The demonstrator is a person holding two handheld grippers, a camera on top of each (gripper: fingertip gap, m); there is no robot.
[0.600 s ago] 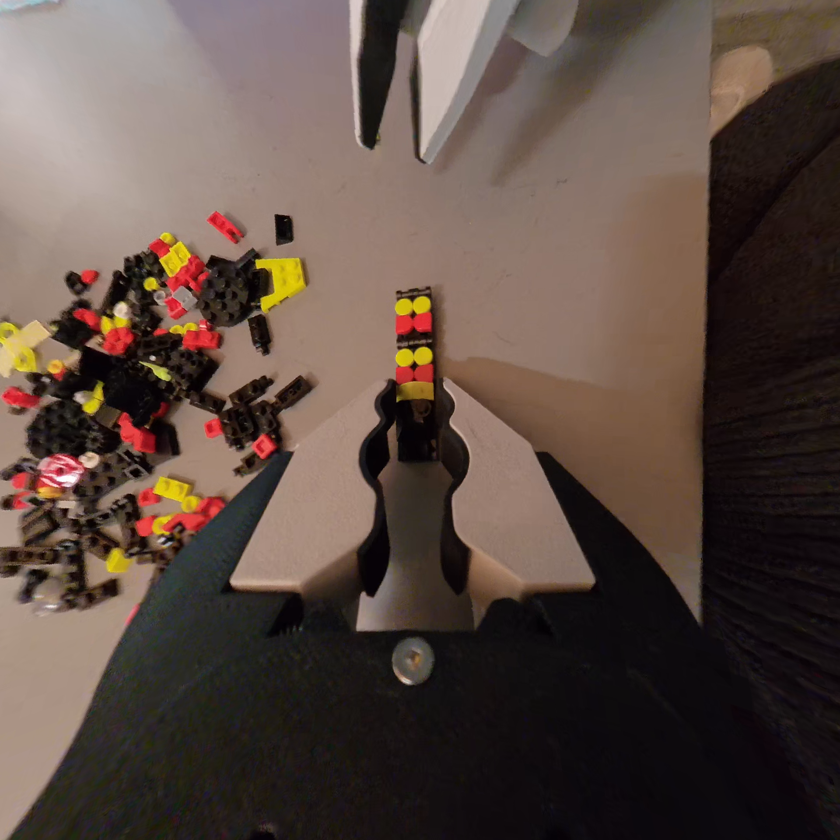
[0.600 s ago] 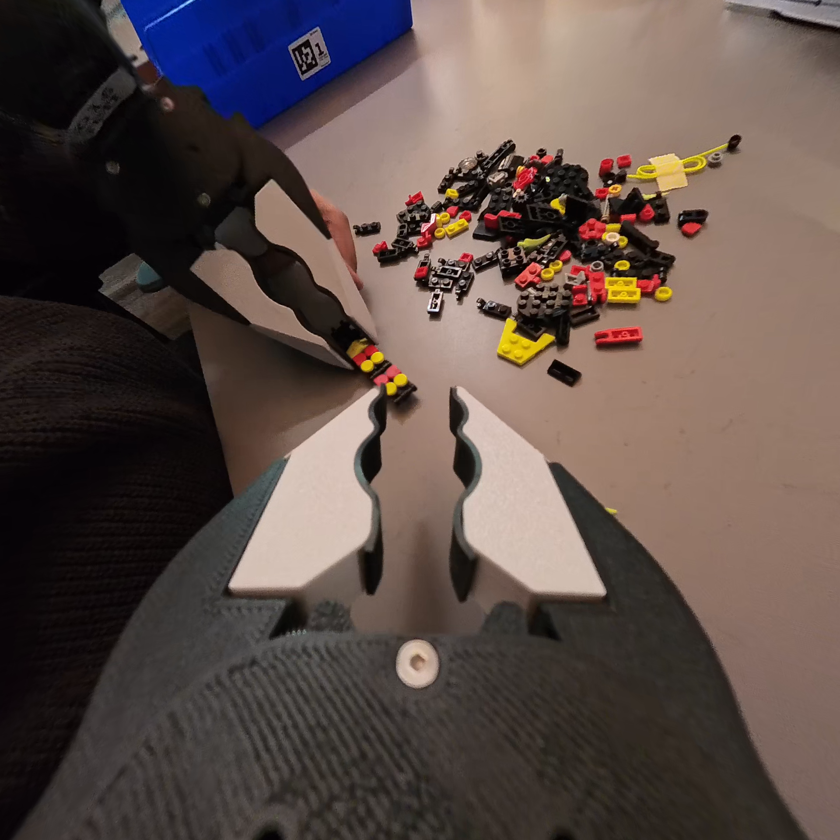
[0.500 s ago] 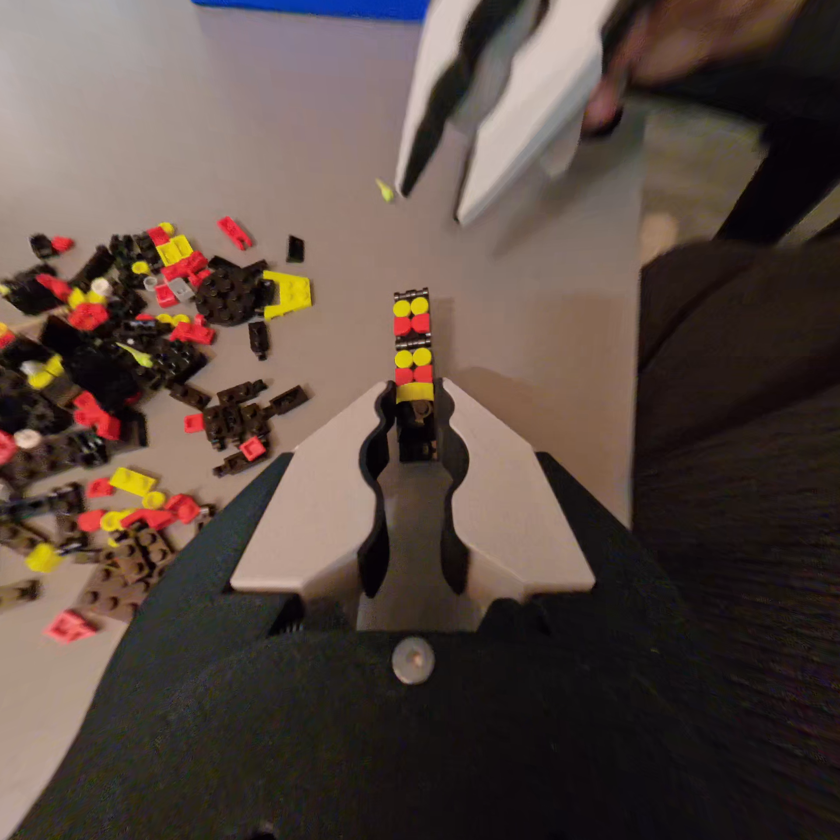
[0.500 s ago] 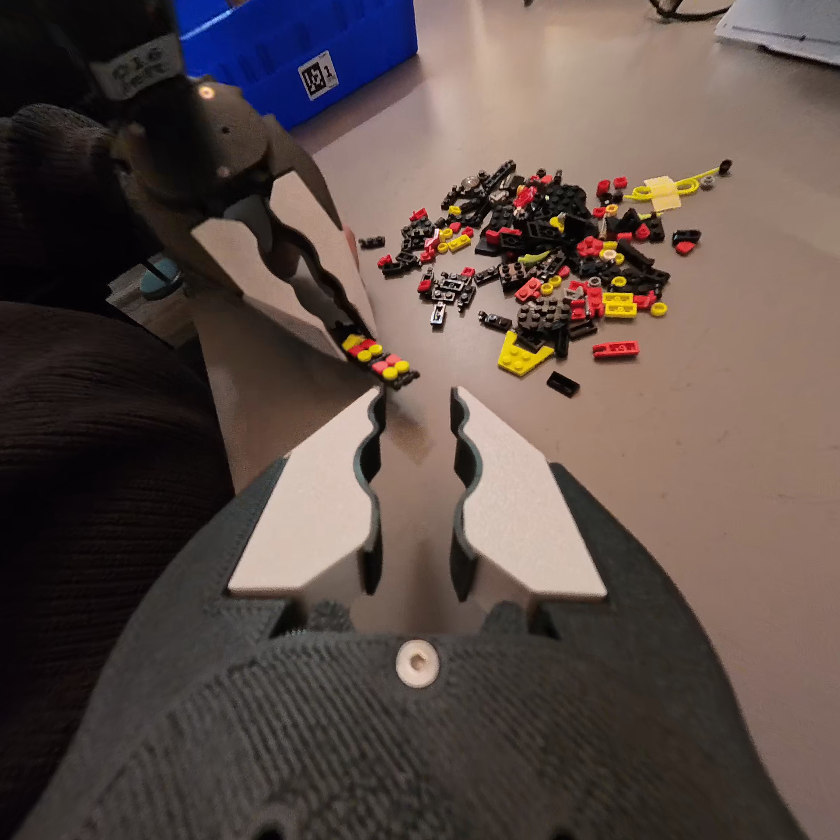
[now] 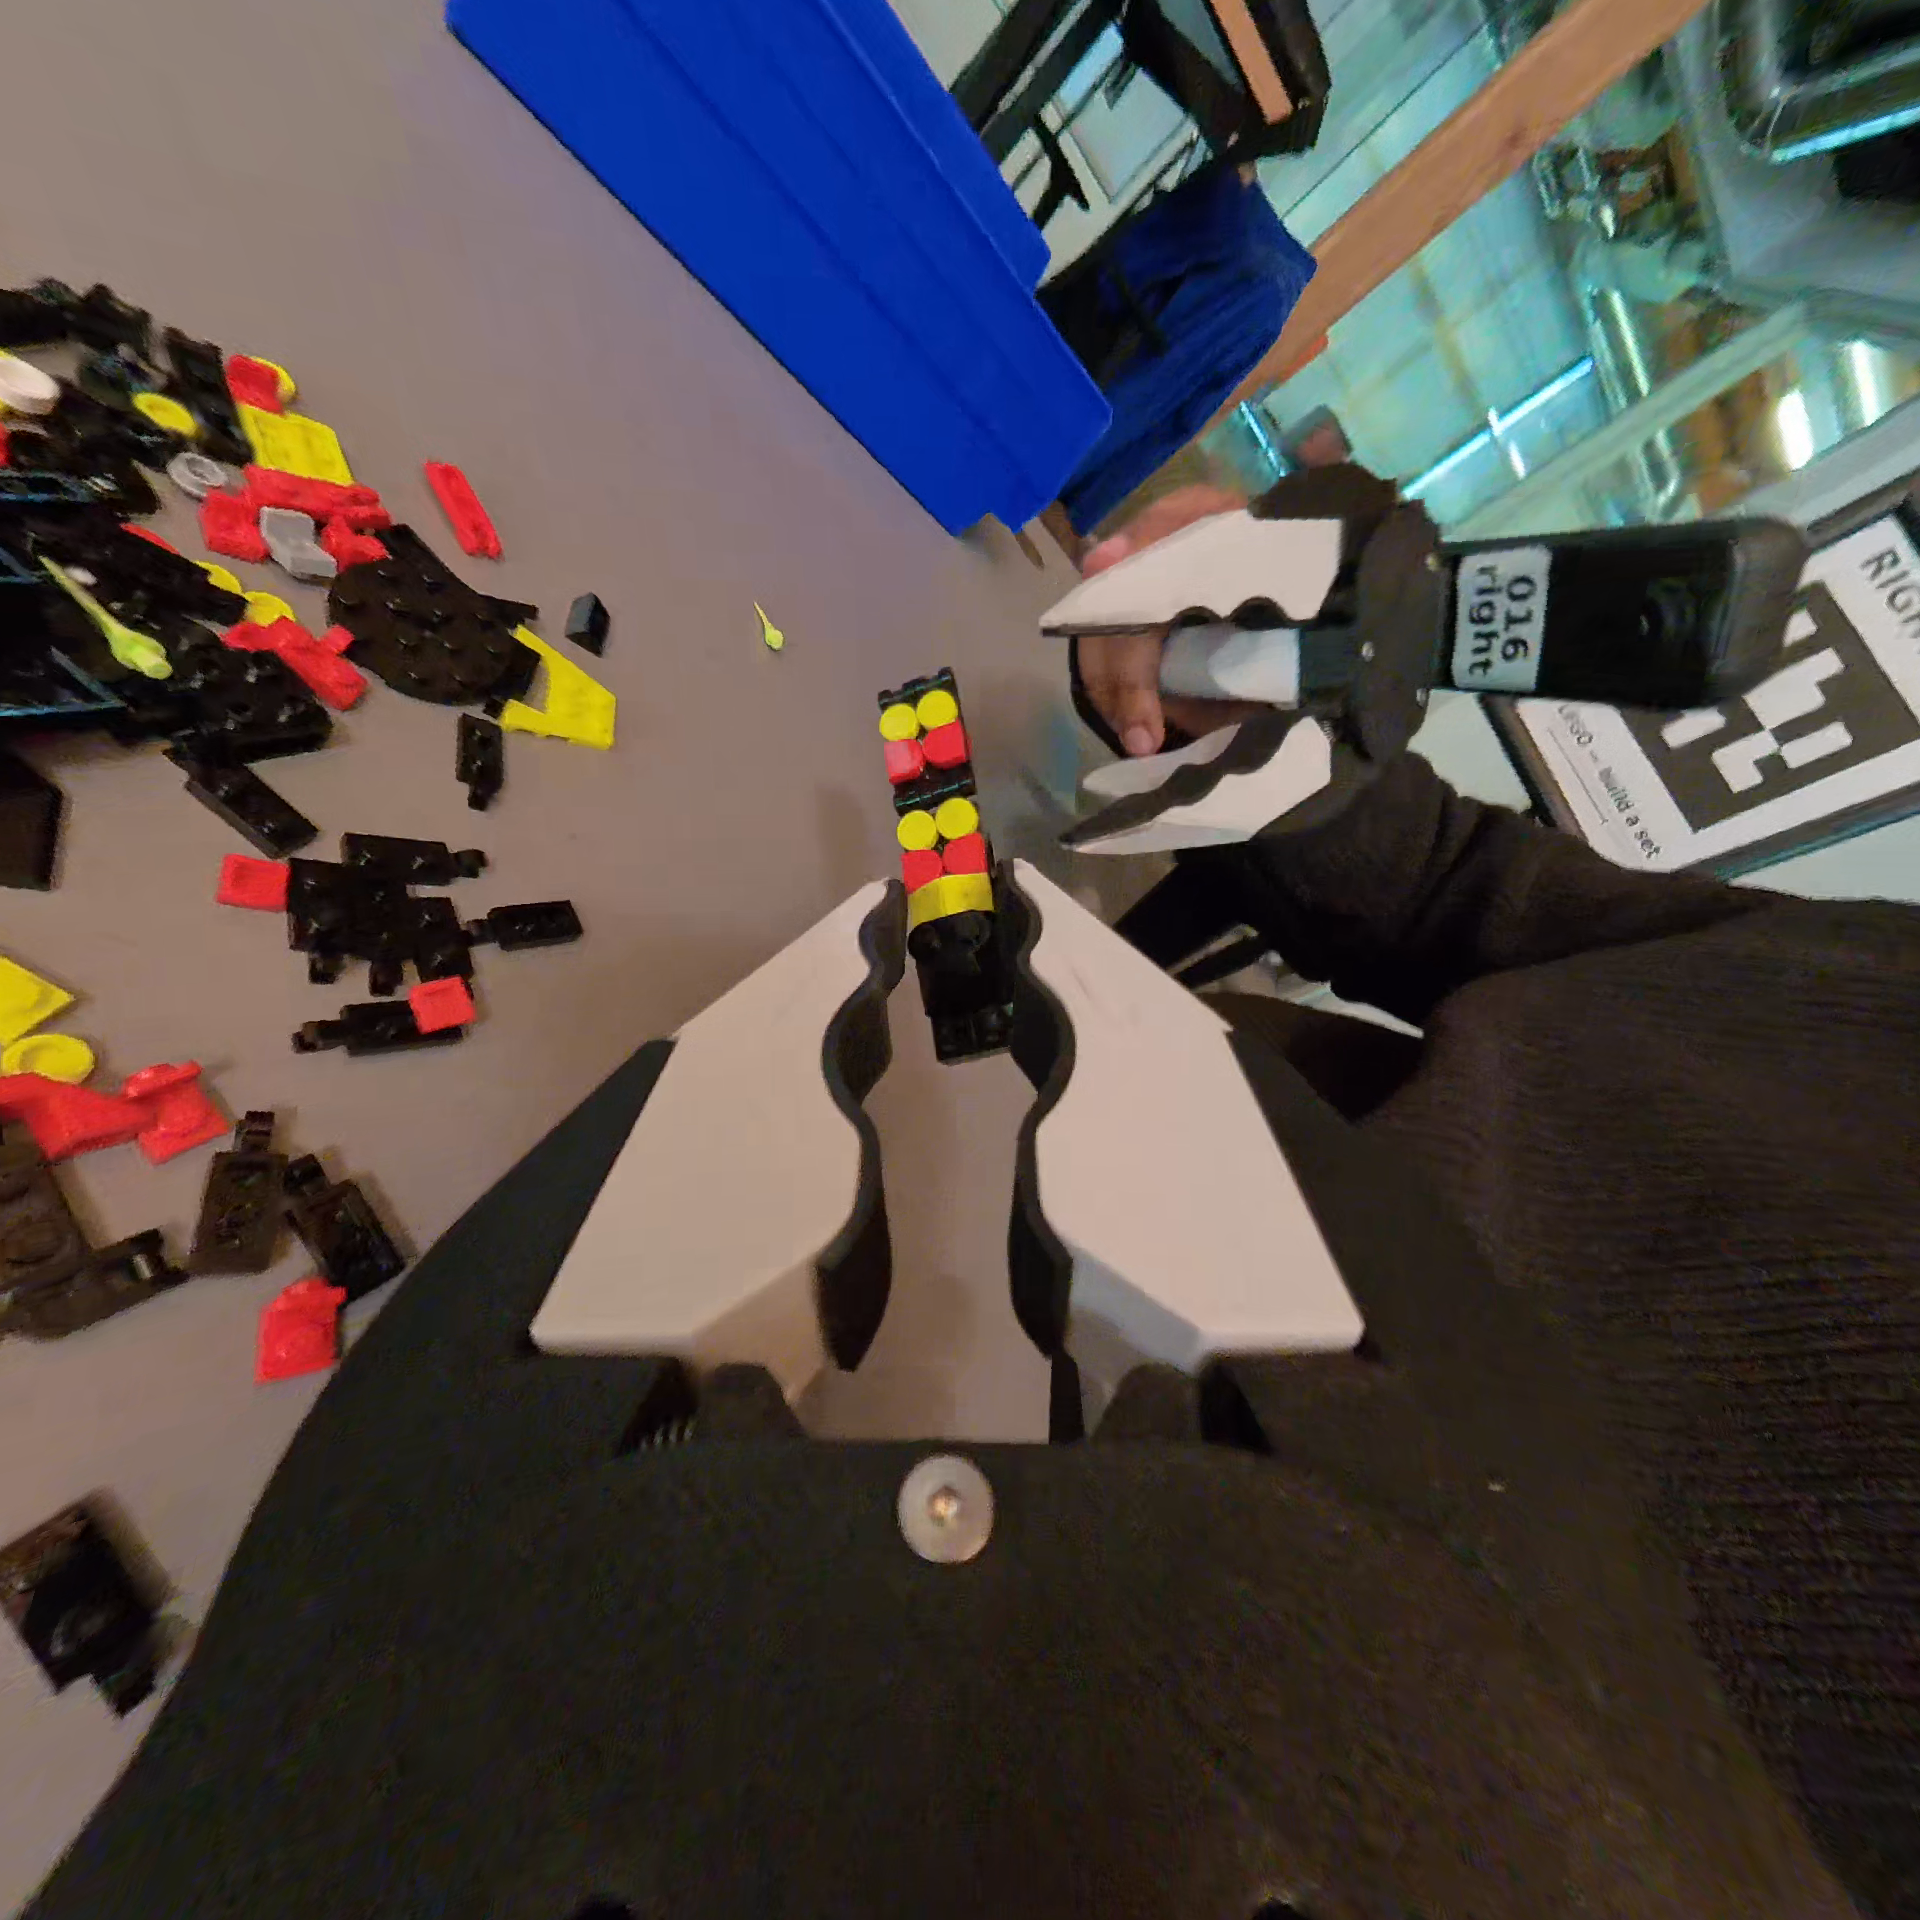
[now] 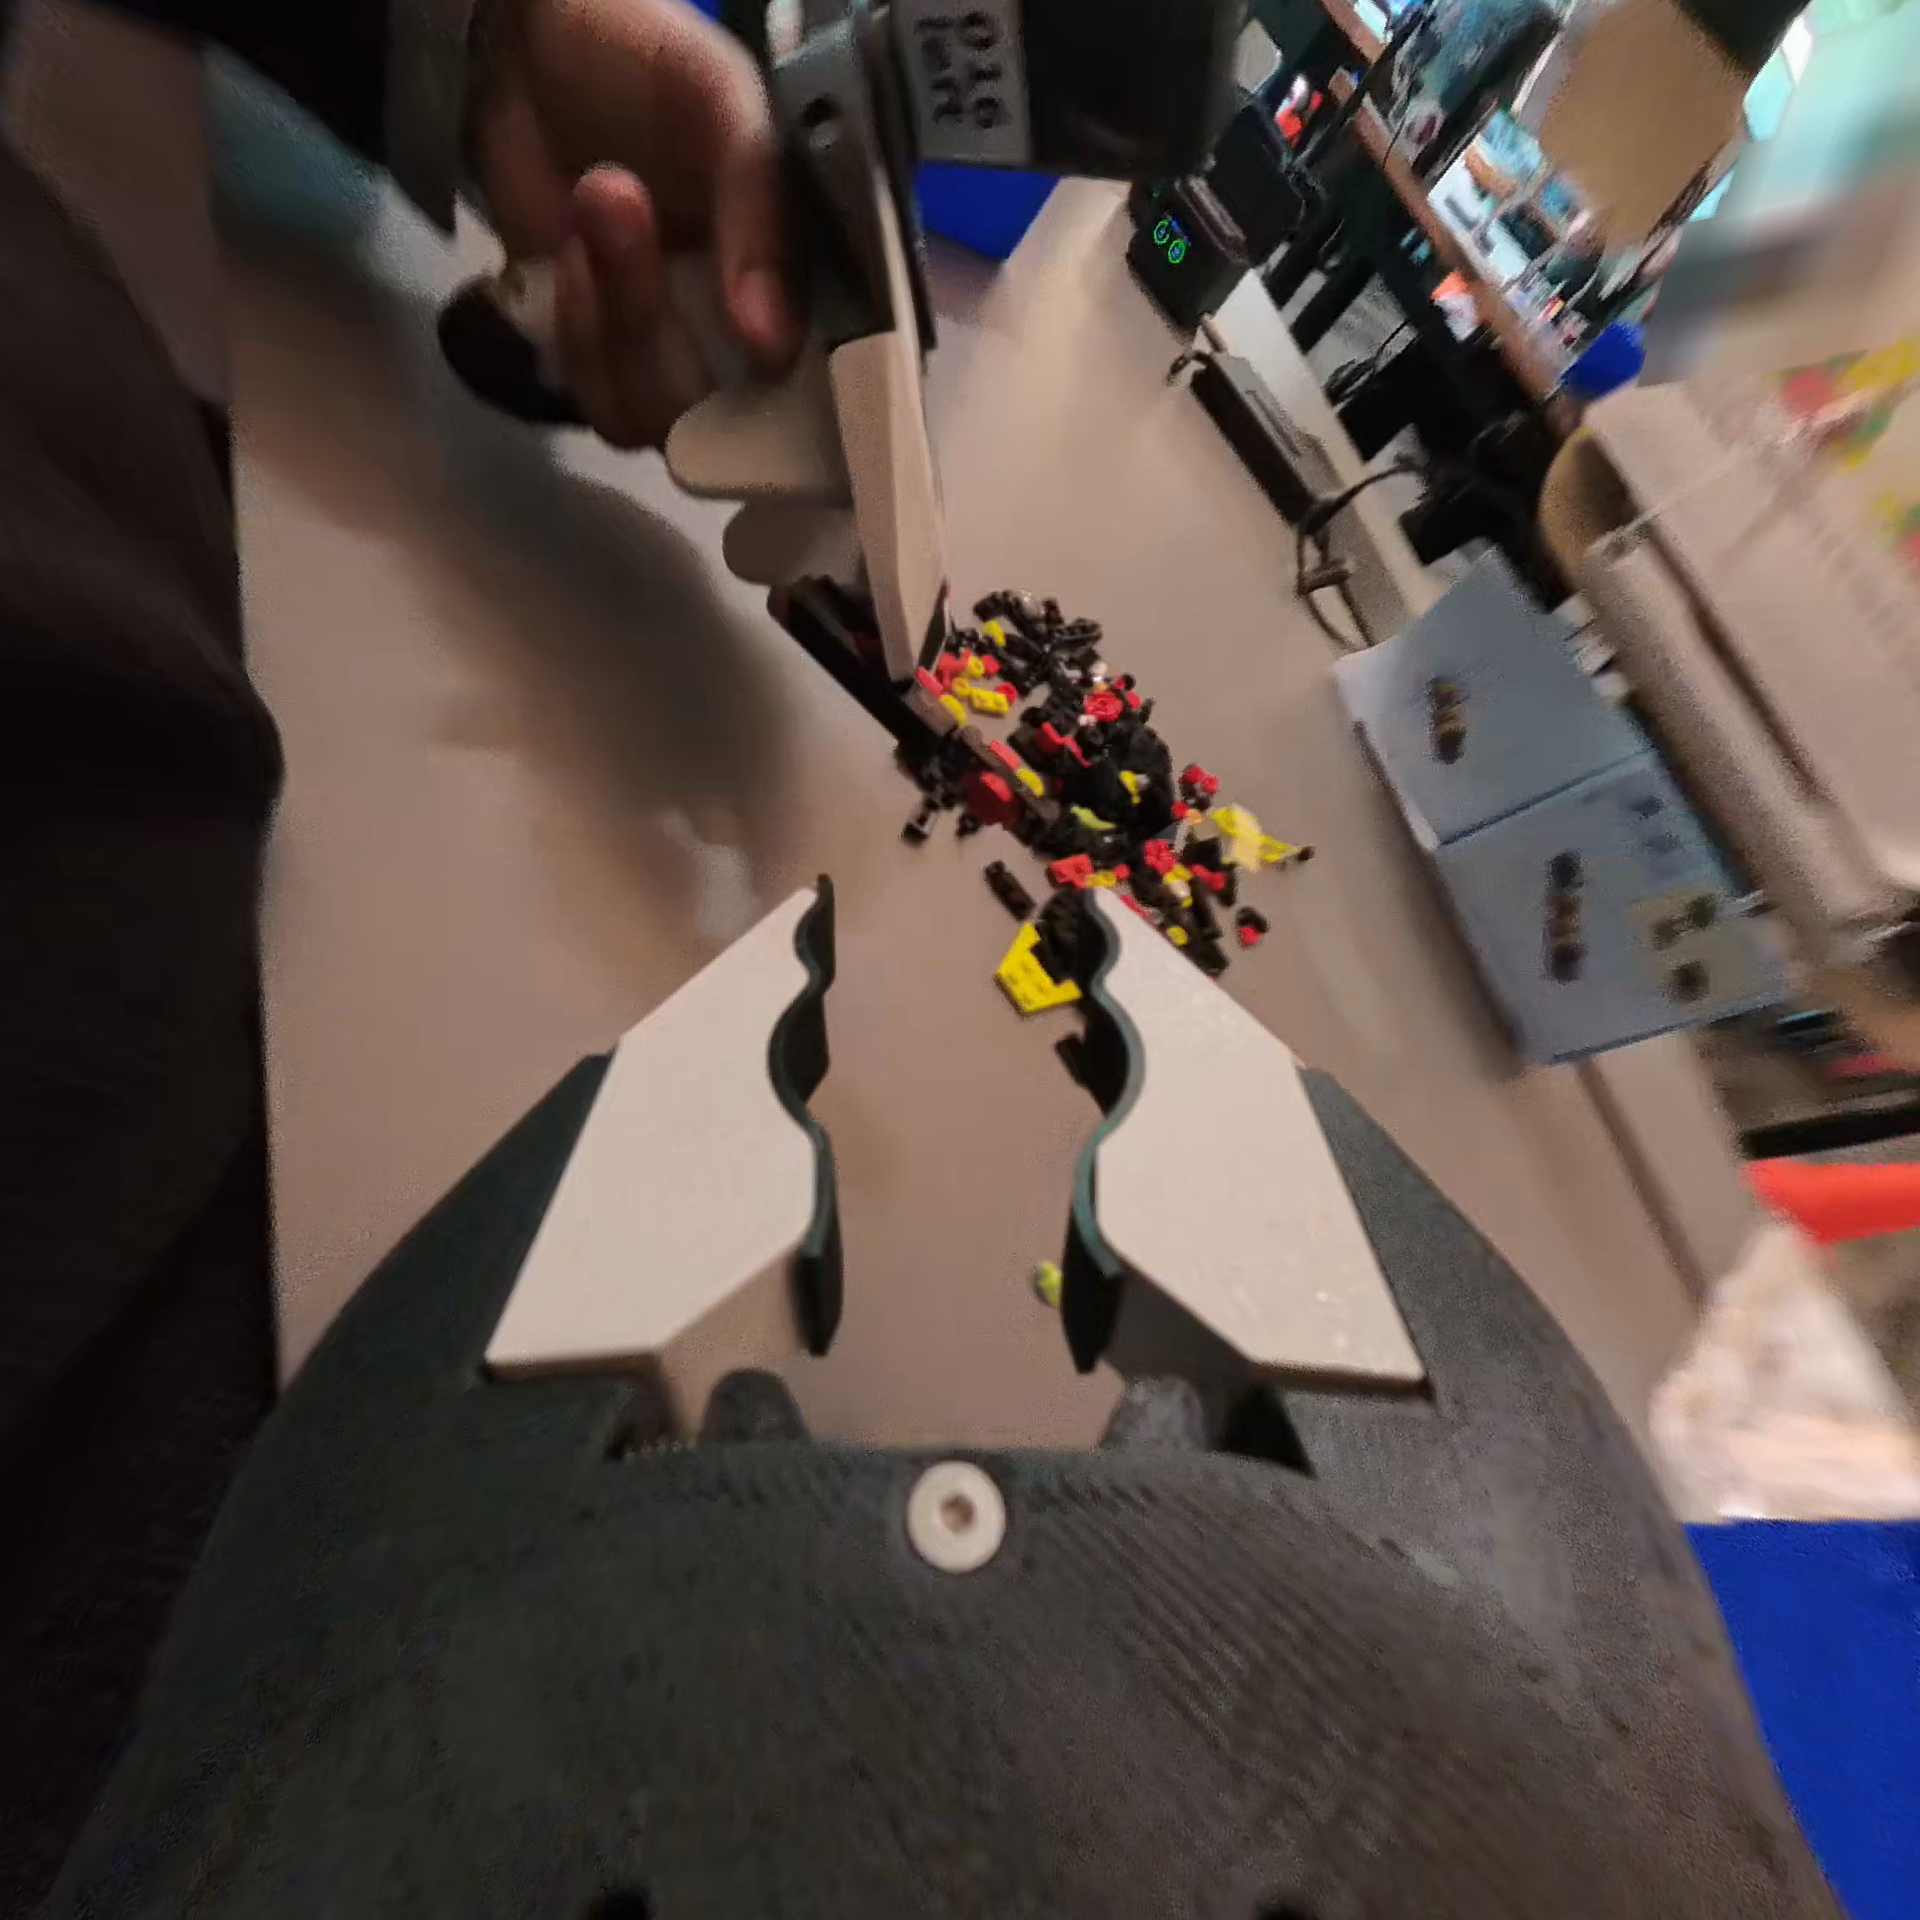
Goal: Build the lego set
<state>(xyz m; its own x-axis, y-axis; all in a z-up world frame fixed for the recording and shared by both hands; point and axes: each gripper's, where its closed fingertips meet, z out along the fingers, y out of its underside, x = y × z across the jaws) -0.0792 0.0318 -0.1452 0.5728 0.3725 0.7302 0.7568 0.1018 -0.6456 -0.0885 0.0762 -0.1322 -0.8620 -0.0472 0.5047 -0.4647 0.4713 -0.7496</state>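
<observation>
my left hand-held gripper [image 5: 948,904] clenched on the lego strip [image 5: 940,831]

the black strip with yellow and red studs sticks out past my fingertips, above the grey surface [image 5: 675,520]. my right hand-held gripper [image 6: 961,904] is released, holding nothing, with the loose lego pile [image 6: 1091,769] beyond it.

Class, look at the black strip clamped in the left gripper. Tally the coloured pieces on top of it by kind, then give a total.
On the black strip:
Yellow round pieces: 4
Red pieces: 4
Yellow bar: 1
Total: 9
</observation>
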